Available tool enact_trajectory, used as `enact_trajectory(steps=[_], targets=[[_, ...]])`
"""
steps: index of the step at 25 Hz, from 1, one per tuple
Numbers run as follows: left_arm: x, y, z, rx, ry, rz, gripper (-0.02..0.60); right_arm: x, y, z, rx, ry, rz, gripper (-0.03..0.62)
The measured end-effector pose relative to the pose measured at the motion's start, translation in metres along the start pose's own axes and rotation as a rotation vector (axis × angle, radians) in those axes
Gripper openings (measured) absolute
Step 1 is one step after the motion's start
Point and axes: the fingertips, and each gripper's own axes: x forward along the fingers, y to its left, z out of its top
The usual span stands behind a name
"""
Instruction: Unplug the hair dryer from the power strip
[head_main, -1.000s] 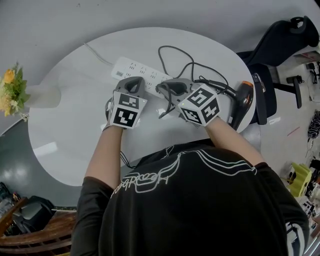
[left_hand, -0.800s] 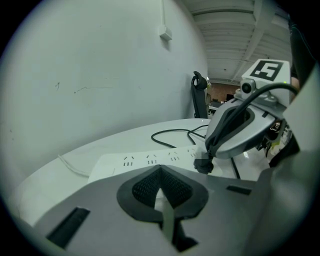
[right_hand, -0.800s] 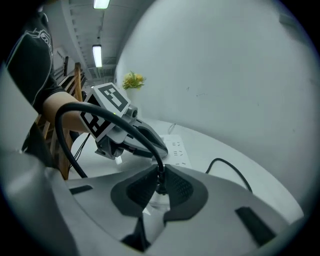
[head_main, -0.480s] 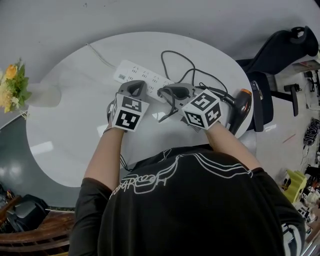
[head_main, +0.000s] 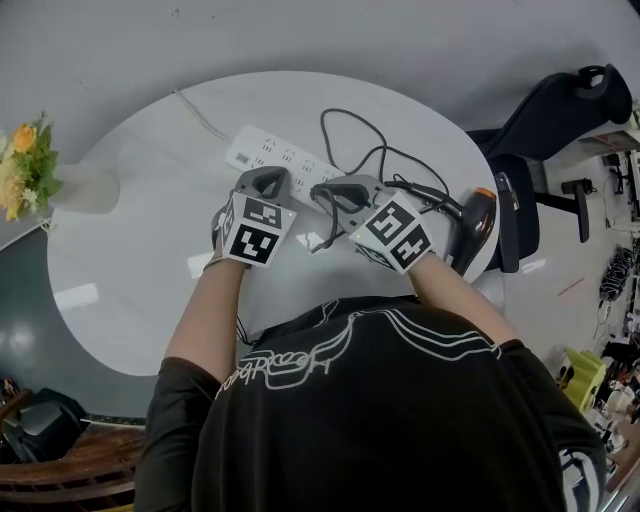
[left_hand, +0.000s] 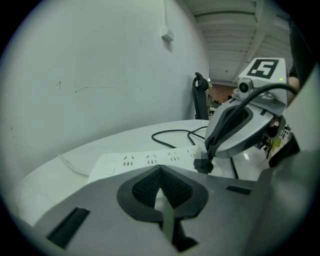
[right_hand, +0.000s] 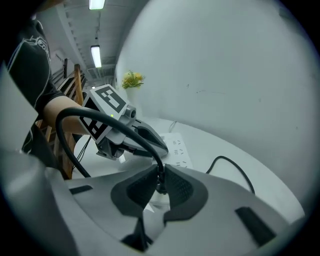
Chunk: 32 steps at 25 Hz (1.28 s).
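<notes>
Hair dryer (head_main: 472, 228) is black with an orange cap on its far end and lies on the right edge of the round white table (head_main: 140, 260), just beside the person's right forearm. Its black cord (head_main: 350, 115) loops across the tabletop behind the white power strip (head_main: 275, 155) and comes back to the right gripper (right_hand: 160, 176). That gripper's jaws are nearly together, pads clamped on the black plug (right_hand: 160, 185) at the cord's end, right over the strip. From the left gripper view the plug sits at the strip's top face near its right end; cannot tell whether the prongs are in or out. Left gripper (left_hand: 161, 172) has its jaws together with nothing between them, tips over the strip's near edge, left of the plug. The strip has rows of sockets and a small label on its left end, too small to read. Each gripper's cube (head_main: 255, 228) carries black-and-white square markers. No brand name can be made out on the dryer.
</notes>
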Motion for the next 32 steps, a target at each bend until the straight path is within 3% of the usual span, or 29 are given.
enact_trajectory(steps=[4,6,9,13,15,18,21,23,25,32], targets=[[0.000,0.001,0.001,-0.010,0.000,-0.007,0.003,-0.002,-0.011,-0.001,0.247,-0.063,0.036,0.028],[0.001,0.000,0.002,-0.011,-0.002,-0.006,0.002,-0.003,-0.014,-0.001,0.308,-0.082,0.037,0.028],[0.001,0.000,0.002,-0.012,0.003,-0.003,0.003,-0.003,-0.012,-0.001,0.230,-0.056,0.023,0.028],[0.001,0.000,0.001,-0.014,0.002,0.005,0.003,-0.002,0.000,0.002,-0.007,-0.005,0.002,0.028],[0.001,0.000,0.001,-0.019,-0.002,0.002,0.003,-0.002,0.002,0.001,-0.044,-0.002,0.000,0.028],[0.001,-0.001,0.002,-0.012,0.002,-0.010,0.002,-0.002,-0.004,-0.001,0.045,-0.021,0.016,0.028],[0.002,-0.001,0.002,-0.003,0.005,-0.012,0.002,-0.003,-0.012,-0.002,0.250,-0.059,0.043,0.028],[0.001,-0.001,0.001,0.001,0.003,-0.009,0.002,-0.003,-0.014,-0.002,0.324,-0.071,0.055,0.028],[0.001,0.000,0.001,0.002,0.003,-0.011,0.003,-0.003,-0.013,-0.001,0.300,-0.060,0.047,0.028],[0.001,-0.001,0.000,-0.003,0.013,-0.031,0.002,-0.002,0.003,0.001,-0.005,0.002,0.014,0.028]])
